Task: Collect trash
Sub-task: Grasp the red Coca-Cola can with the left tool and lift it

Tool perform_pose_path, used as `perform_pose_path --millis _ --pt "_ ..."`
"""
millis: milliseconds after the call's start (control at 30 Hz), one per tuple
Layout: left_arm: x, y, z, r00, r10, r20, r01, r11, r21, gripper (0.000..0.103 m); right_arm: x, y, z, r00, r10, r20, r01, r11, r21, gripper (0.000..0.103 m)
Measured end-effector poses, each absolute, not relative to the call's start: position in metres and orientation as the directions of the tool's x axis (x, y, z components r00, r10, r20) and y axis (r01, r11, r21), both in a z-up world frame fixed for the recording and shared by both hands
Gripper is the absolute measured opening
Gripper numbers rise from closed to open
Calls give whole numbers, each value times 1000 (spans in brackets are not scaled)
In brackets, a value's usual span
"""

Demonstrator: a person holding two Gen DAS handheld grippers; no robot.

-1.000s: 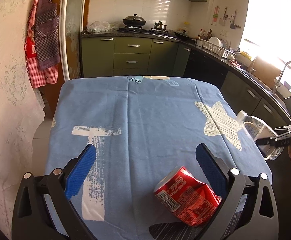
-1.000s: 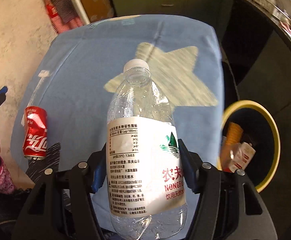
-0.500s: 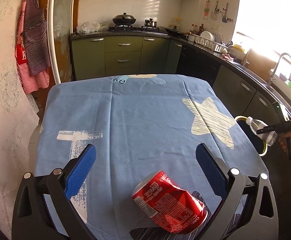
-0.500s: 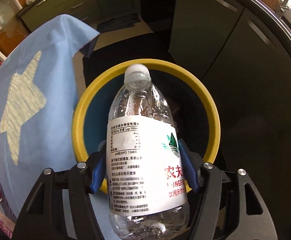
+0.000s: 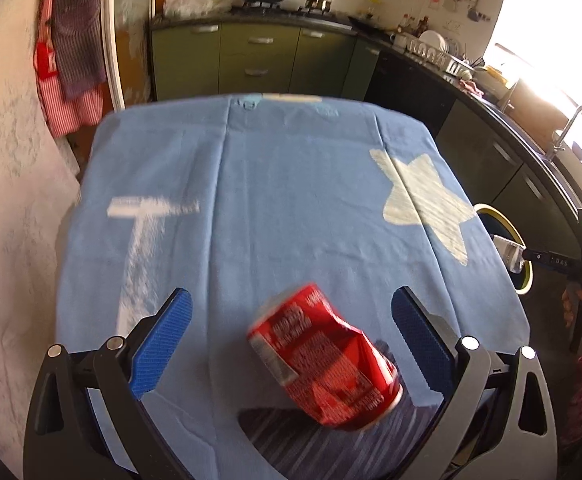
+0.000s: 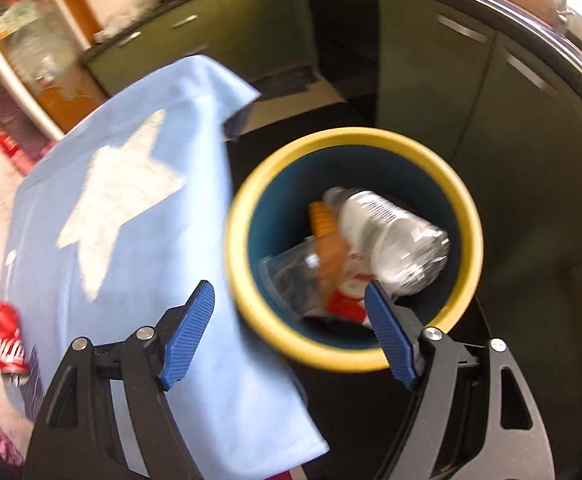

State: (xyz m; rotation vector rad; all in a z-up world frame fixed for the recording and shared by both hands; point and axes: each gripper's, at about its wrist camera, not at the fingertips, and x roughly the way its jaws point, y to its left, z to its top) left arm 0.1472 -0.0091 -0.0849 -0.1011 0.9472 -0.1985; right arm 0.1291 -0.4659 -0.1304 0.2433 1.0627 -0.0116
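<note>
So it's a kitchen with green cabinets (image 5: 259,60) along the back and a dark counter (image 5: 491,108) running down the right side. In the middle sits a table under a blue tablecloth (image 5: 291,200) with a pale star (image 5: 423,200) printed on it.

The left wrist view looks across that cloth: the left gripper (image 5: 291,340) is spread wide with the dented red can (image 5: 323,360) lying on its side between the pads, nothing touching it.

Only the right wrist view looks down into the yellow-rimmed bin (image 6: 467,216) on the floor just beside the table. The right gripper (image 6: 291,328) has just been opening and its jaws stand wide with nothing between them; the clear plastic bottle (image 6: 391,236) is inside the bin on top of other trash.

Both views are motion-blurred, so the stuff under the bottle is hard to make out, and the bin is mostly cut off by the table edge in the left view.
</note>
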Motion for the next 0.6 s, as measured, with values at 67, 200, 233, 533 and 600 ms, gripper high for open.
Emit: perform_pose_path --millis 67,200,233,533,600 --pt "145 -14 -95 523 -201 -828 100 980 -174 98 126 -456 -129 492 129 -861 89 976 198 73" --pt "142 -18 -112 433 -217 -875 46 975 -219 98 117 -445 -124 503 170 -848 23 978 210 73" --pt "142 -16 -115 418 -216 -882 20 973 -229 98 116 -446 -123 507 175 -844 11 978 210 74" --pt "153 -20 -138 263 -285 -922 -104 941 -321 98 105 -435 -132 508 252 -824 -89 967 240 75" --pt "155 -19 -143 243 -284 -928 -143 935 -324 98 105 -433 -136 505 264 -822 -109 964 243 75"
